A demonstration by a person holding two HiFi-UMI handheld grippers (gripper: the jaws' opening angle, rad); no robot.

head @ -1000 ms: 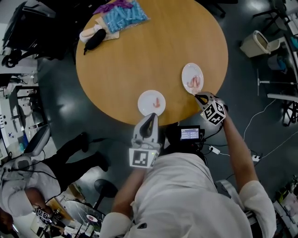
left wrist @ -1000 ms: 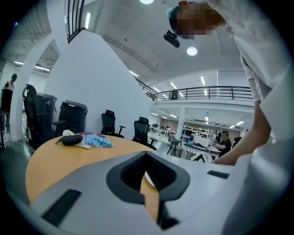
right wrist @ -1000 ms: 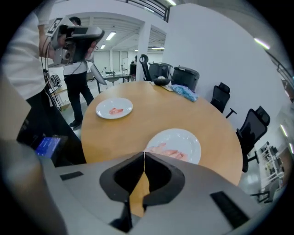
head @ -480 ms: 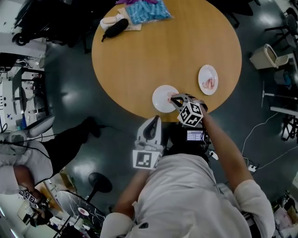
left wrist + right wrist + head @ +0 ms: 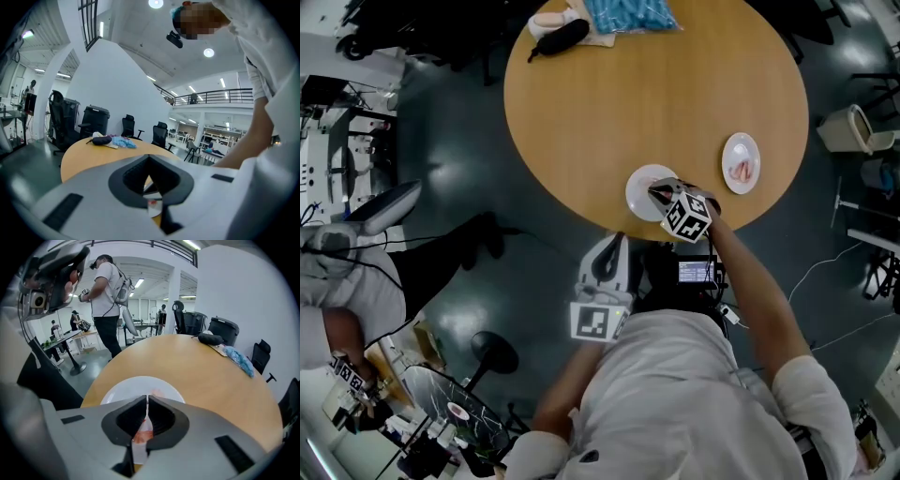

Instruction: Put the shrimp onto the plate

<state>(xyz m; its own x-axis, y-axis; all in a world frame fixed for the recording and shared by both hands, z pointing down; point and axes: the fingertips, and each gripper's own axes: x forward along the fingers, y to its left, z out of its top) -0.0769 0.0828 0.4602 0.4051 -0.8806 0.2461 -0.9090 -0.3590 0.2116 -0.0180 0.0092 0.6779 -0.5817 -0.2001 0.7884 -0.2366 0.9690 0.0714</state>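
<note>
Your right gripper [image 5: 658,193] has just come across from the far white plate [image 5: 739,141], out by the right rim of the round wooden table [image 5: 656,84], where a few more pink shrimp [image 5: 741,172] lie. A second ago it was at that plate. Now its tip hangs over the near white round plate [image 5: 637,183], by the table edge right in front of you. Its jaws are almost closed, and a small pink-orange shrimp [image 5: 142,436] is pinched between them. So the carrying part looks done. I think the next thing is to go down a little and let go, so the shrimp lands on the plate and not on the wood. One other shrimp [image 5: 156,393] is already lying on that plate, just past your jaws, so try not to knock it with the new one. Your left gripper [image 5: 149,158] sits off the table edge, just short of the same plate, with its jaws together and nothing in them. It has little to do right now.
</note>
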